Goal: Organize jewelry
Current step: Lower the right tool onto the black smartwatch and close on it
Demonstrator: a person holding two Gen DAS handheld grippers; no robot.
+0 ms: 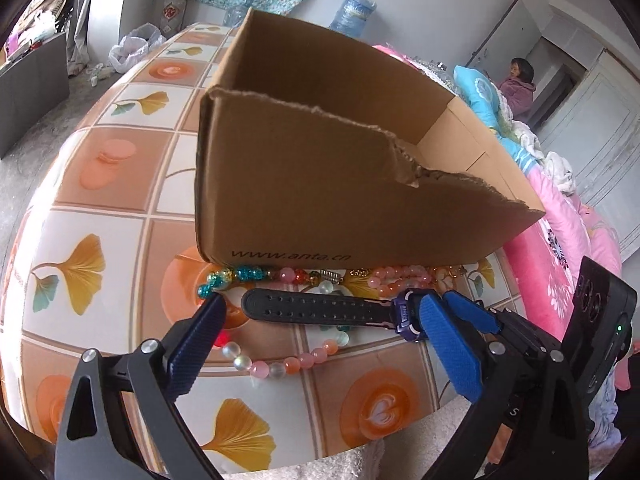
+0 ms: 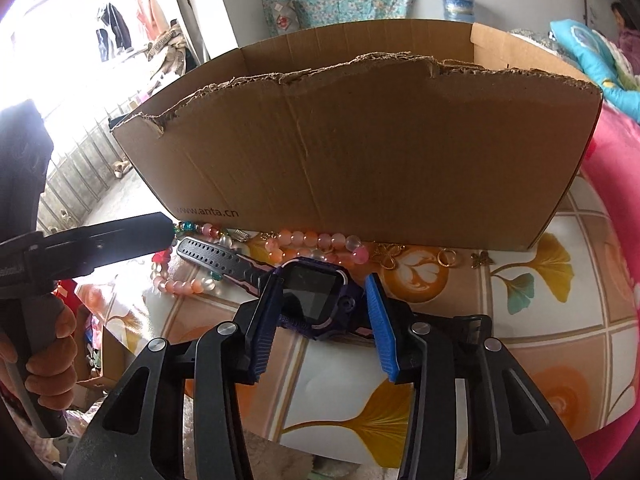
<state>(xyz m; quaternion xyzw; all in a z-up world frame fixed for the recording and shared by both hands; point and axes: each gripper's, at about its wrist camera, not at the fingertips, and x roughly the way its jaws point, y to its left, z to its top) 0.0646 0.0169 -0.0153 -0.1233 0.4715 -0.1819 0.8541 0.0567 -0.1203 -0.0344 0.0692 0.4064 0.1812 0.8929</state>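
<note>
A tall cardboard box [image 2: 360, 148] with a torn top edge stands just beyond both pairs of tongs, walling off everything behind it. Along its foot lie bead strings: pink and orange beads [image 2: 312, 242], teal beads [image 1: 240, 274], and a loop of pale pink beads [image 1: 288, 362] curling back toward the left tongs [image 1: 320, 316]. Small gold charms [image 2: 444, 257] sit ahead and to the right of the right tongs [image 2: 324, 300] (near the box's base, apart from the beads).

The purple smartwatch [image 2: 316, 292] lies on the tiled surface [image 2: 540, 320] between the fingers of the right tongs, screen up. Its black perforated strap [image 1: 312, 310] runs long and flat across the surface, parallel to the box front, reaching away to the left and ending near the left tongs' left fingertip.

The right tongs stand partly apart, straddling the watch body; the left finger looks to touch the case, while a sliver of gap shows at the right one, so the grip is not closed. The left tongs are spread wide, the strap lying between their fingers, nothing pinched. A hand [image 2: 48, 364] grips the left handle.
</note>
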